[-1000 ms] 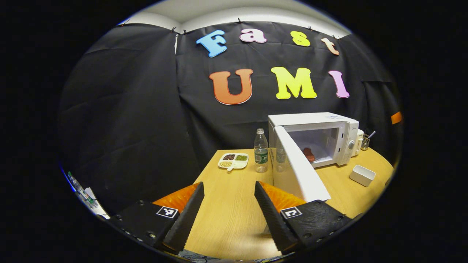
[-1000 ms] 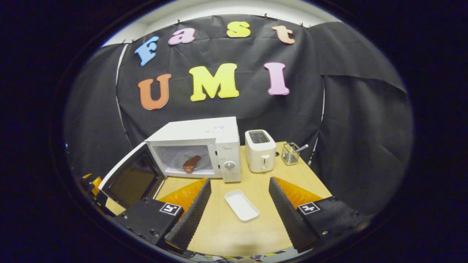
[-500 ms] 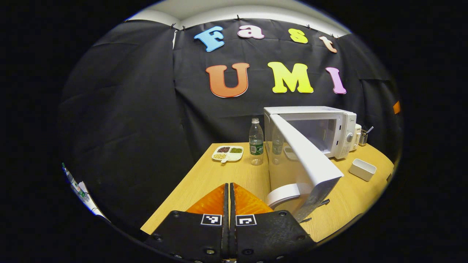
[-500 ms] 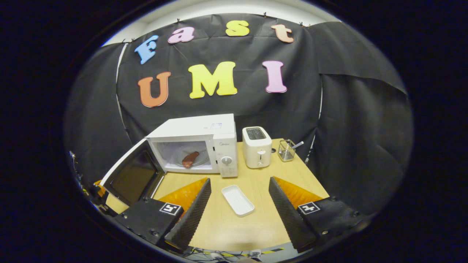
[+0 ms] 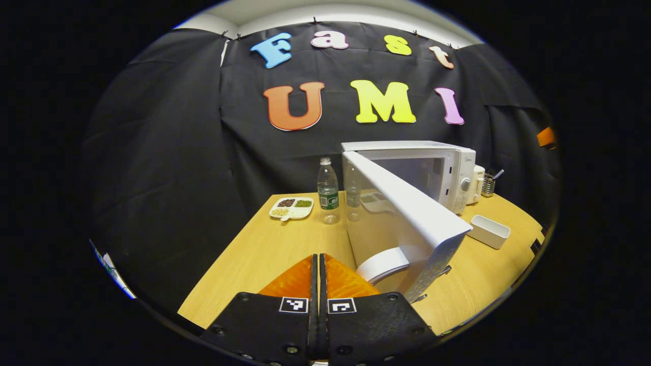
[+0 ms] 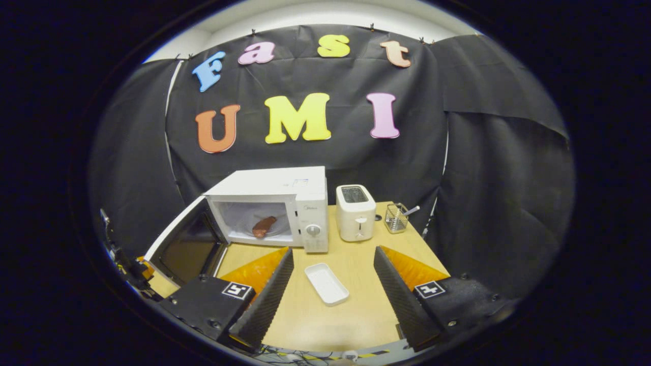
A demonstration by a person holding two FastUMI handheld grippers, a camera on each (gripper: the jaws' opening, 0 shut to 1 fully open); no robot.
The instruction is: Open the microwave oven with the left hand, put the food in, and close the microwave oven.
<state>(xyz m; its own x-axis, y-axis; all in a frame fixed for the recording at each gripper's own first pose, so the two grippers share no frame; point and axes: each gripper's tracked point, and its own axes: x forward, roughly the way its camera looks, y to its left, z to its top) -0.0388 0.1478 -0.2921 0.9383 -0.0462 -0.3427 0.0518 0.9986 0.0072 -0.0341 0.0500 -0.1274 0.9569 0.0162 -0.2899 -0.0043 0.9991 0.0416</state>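
The white microwave [image 6: 274, 195] stands at the back of the wooden table with its door [image 6: 185, 246] swung wide open. A brown piece of food [image 6: 264, 226] lies on the glass plate inside. In the left gripper view I face the door's outer side [image 5: 396, 213], and its curved white handle [image 5: 384, 264] is just right of my left gripper [image 5: 319, 262]. That gripper is shut with nothing between its fingers. My right gripper [image 6: 333, 251] is open and hovers near the table's front, above an empty white tray [image 6: 326, 283].
A white toaster [image 6: 356, 212] and a wire utensil holder [image 6: 395, 217] stand right of the microwave. Left of the microwave are a water bottle [image 5: 328, 190] and a divided plate of beans [image 5: 291, 207]. The white tray [image 5: 488, 231] lies past the door's edge.
My left gripper went from open to shut and moved in beside the door's handle on its outer side. The right gripper drew back a little. The food stayed inside.
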